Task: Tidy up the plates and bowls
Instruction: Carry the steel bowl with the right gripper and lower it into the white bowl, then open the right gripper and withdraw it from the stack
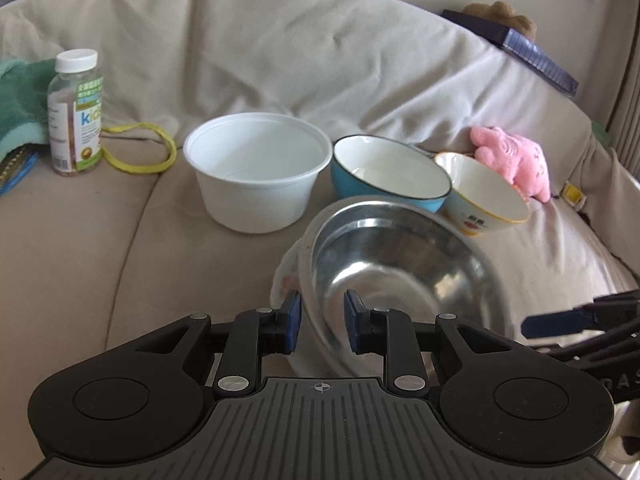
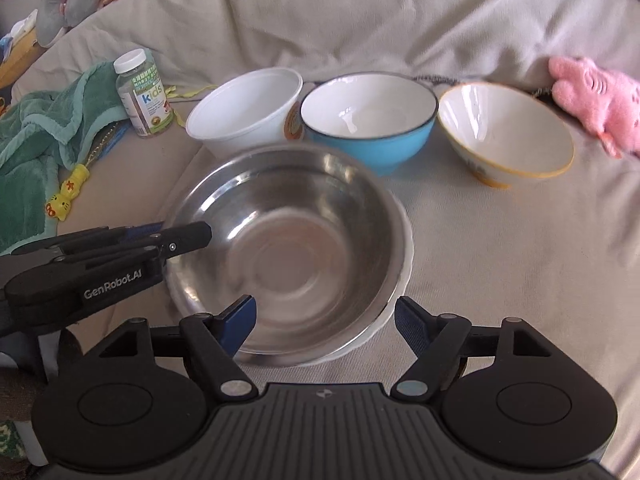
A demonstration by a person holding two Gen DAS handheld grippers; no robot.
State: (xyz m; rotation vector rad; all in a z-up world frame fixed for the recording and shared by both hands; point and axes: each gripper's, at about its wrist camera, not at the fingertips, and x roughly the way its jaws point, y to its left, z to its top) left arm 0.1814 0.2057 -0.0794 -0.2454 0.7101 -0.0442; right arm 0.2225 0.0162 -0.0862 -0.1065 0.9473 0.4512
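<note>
Two blue pads of my left tool (image 1: pixel 322 322) pinch the near rim of the shiny round steel bowl (image 1: pixel 400 276), which sits tilted on a white plate (image 1: pixel 282 280) on the beige sofa cushion (image 1: pixel 140 240), in front of a white plastic tub (image 1: pixel 256 172), a blue ceramic bowl (image 1: pixel 390 174) and a yellow-rimmed white bowl (image 1: pixel 486 196).

From the right wrist, my right tool (image 2: pixel 324 322) hangs spread wide, gripping nothing, its left pad over the steel bowl's (image 2: pixel 288 256) near rim, its right pad outside the bowl.
</note>
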